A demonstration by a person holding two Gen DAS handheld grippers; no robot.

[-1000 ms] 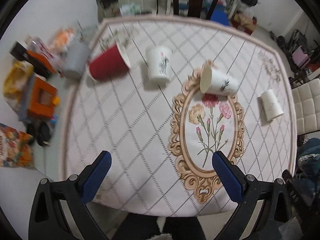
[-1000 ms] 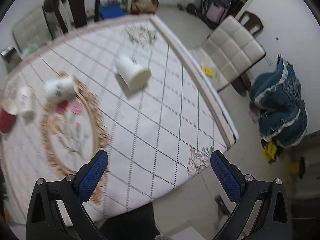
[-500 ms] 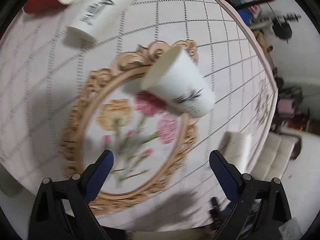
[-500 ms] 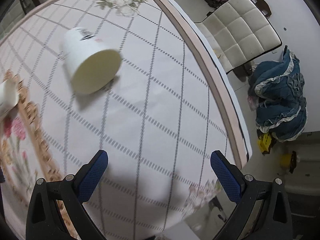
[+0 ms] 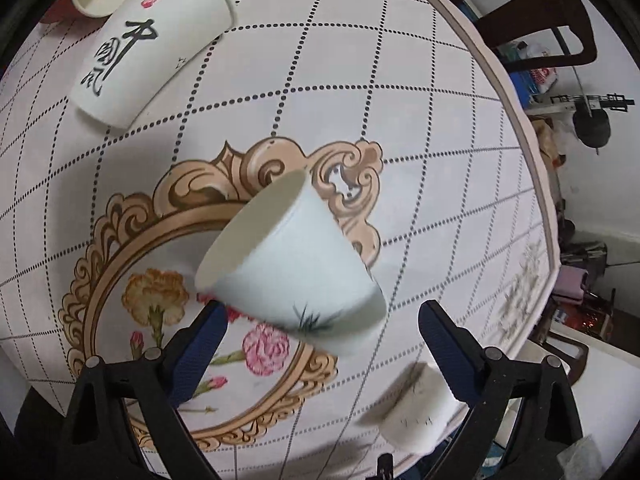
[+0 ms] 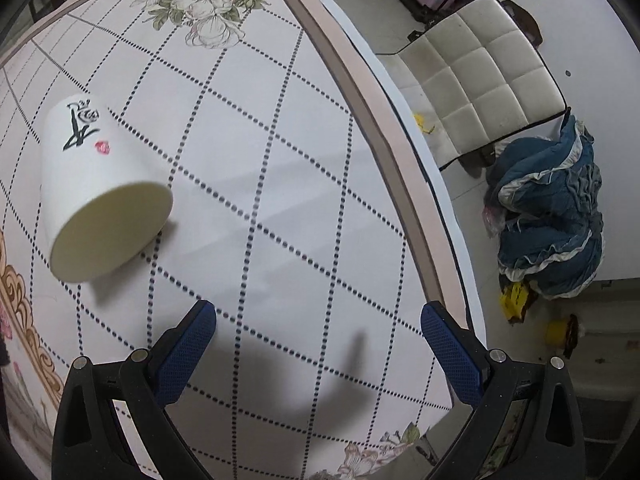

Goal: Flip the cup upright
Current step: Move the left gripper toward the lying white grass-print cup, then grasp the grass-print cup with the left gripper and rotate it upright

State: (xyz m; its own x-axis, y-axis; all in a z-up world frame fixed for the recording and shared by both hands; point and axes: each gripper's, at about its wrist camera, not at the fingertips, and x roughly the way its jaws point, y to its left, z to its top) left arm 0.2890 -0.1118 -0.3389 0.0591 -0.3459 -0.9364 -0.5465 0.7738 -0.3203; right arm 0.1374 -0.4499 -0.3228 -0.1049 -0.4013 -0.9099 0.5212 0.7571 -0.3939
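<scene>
The white paper cup with a green grass sprig [image 5: 296,276] lies on its side on the gold scrolled frame of the white tablecloth with a dotted diamond grid [image 5: 420,168], its mouth turned to the far left, between the spread blue-padded fingers of the left gripper [image 5: 322,344], which touch nothing. A second white paper cup, blurred [image 5: 412,412], lies near the right finger at the table's near edge. Farther left lies a tall white paper cup with black calligraphy [image 5: 148,40], and beyond it another cup's rim, cut off by the picture's edge. In the right wrist view, the right gripper [image 6: 318,344] is also spread wide and holds nothing above the cloth; a white paper cup with black brush characters [image 6: 100,192] lies on its side to its far left, mouth toward the camera. Beyond the table's edge stand a cream quilted chair [image 6: 480,80] and a heap of blue fabric [image 6: 552,216] on the floor. Compared with half a second ago, both grippers have moved closer to their cups, which now look larger.
</scene>
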